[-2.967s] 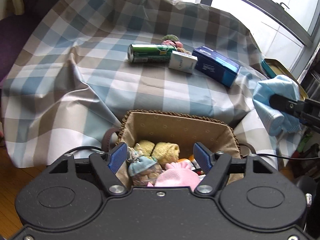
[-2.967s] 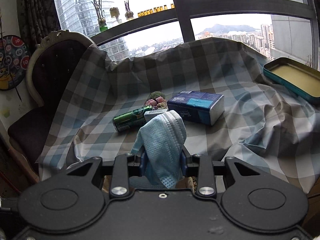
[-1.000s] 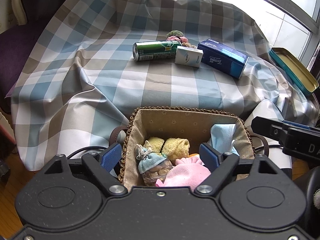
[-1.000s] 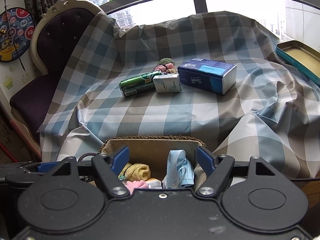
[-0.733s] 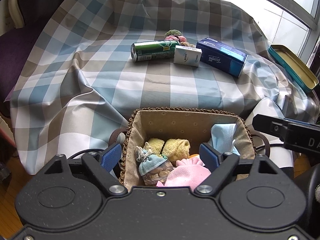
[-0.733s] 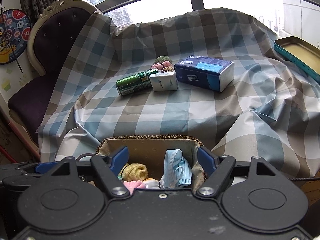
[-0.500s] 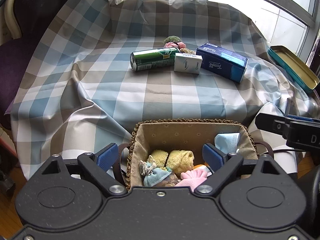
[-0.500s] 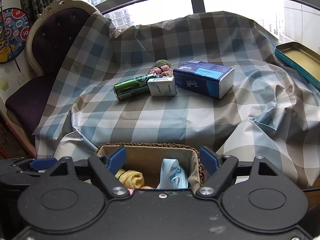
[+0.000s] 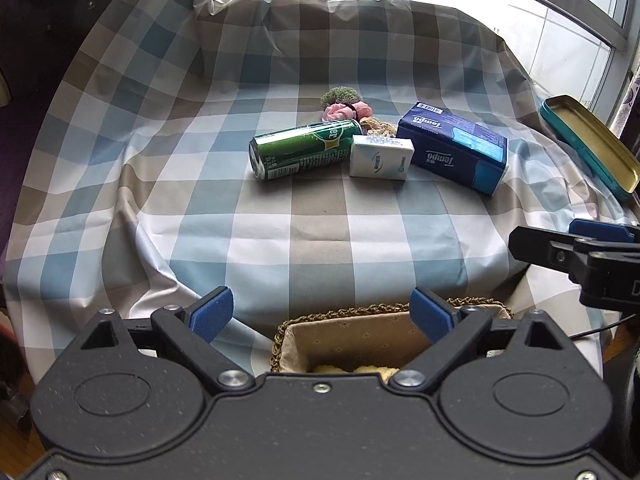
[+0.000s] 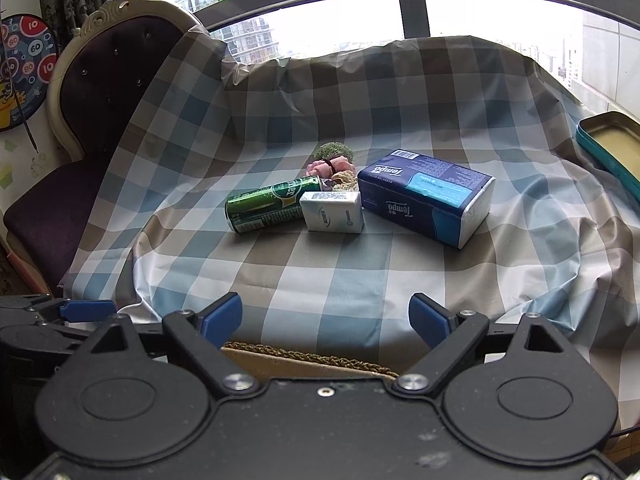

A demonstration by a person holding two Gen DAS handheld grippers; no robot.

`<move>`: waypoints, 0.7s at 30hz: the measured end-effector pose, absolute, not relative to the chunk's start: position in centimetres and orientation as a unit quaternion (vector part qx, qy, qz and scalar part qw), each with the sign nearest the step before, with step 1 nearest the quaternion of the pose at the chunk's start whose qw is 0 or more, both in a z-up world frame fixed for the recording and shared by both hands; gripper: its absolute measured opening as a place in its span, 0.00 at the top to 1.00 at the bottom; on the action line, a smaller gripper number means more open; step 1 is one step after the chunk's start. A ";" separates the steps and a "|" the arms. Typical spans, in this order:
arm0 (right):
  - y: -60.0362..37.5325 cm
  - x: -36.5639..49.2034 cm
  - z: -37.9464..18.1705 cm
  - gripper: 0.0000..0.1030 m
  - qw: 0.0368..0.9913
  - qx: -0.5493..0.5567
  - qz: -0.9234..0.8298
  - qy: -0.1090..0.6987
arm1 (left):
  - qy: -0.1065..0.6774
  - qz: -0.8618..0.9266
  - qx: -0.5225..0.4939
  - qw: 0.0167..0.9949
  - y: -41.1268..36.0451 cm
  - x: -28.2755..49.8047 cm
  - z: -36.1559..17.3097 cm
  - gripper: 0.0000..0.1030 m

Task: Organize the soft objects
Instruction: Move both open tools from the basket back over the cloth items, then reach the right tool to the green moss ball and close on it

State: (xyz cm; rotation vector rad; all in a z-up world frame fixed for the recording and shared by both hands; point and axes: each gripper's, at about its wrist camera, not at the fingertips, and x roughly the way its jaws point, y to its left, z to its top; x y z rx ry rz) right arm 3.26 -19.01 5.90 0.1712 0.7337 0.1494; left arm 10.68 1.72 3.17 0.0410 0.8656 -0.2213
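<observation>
Left wrist view: left gripper [image 9: 322, 307] fingers released and spreading, nothing between them. Basket [image 9: 360, 334] at 6 o'clock, yellow cloth [image 9: 352, 369] inside. Hair ties [image 9: 346, 108] at 12 o'clock on the checked bench [image 9: 320, 232], behind can [image 9: 304, 148], small pack [image 9: 380, 157] and tissue pack [image 9: 454, 152].

Right wrist view: right gripper [image 10: 326, 316] fingers released, spreading, empty; basket rim at 6 o'clock
</observation>
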 end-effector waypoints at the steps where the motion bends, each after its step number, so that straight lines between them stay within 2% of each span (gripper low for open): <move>1: -19.1 3.8 6.0 0.09 0.927 0.084 0.073 0.358 | 0.419 -0.108 0.020 0.901 1.7 11.2 3.3 0.11; 21: -19.9 17.0 5.8 0.08 0.925 0.070 0.045 0.371 | 0.410 -0.097 0.018 0.907 1.4 20.8 3.8 0.11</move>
